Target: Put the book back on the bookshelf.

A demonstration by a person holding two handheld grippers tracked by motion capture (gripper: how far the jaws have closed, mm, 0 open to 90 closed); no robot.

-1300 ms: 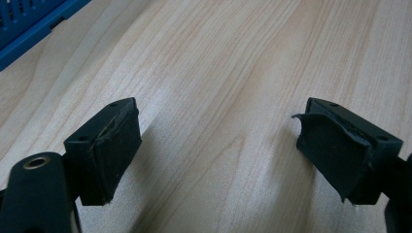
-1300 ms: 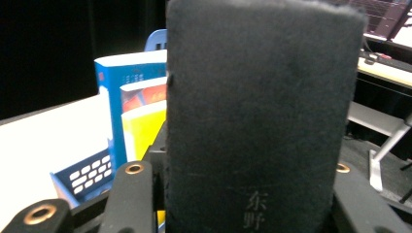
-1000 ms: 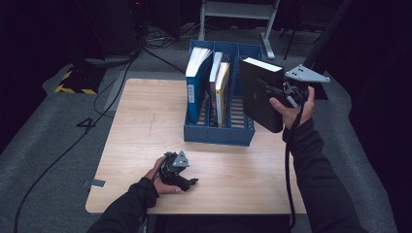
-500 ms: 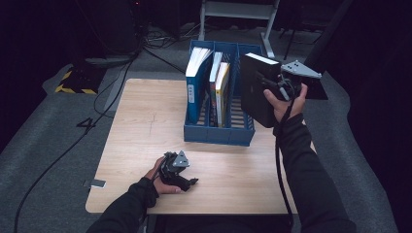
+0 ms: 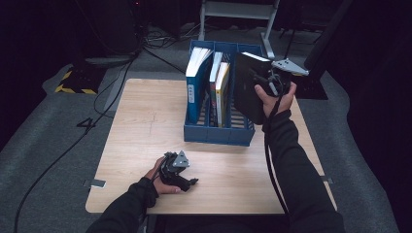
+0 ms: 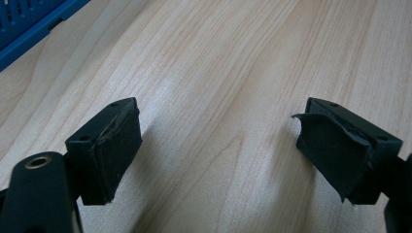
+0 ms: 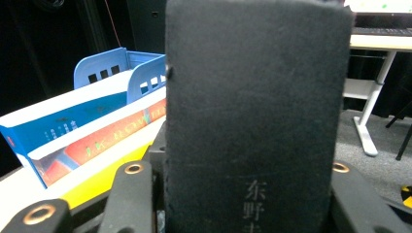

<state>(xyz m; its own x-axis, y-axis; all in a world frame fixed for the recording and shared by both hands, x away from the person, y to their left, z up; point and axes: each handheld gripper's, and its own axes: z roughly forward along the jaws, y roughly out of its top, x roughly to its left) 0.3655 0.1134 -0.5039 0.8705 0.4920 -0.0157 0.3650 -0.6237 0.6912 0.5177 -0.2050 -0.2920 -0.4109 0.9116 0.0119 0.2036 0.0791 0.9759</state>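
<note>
In the middle of the high view I see the wooden table [image 5: 145, 121] with the blue file rack [image 5: 218, 133] toward its upper centre, books standing in its slots. My right gripper [image 5: 267, 85], upper right, is clenched on the black book [image 5: 245, 92], held over the rack's right end. Lower centre, my left gripper [image 5: 177, 170] rests released on the table.

I can't see the right gripper's [image 5: 262, 85] jaw tips behind the black book [image 7: 252, 111]; its spine lettering runs off the bottom edge. Spine text on the filed books [image 5: 216, 87] is too small to read.
</note>
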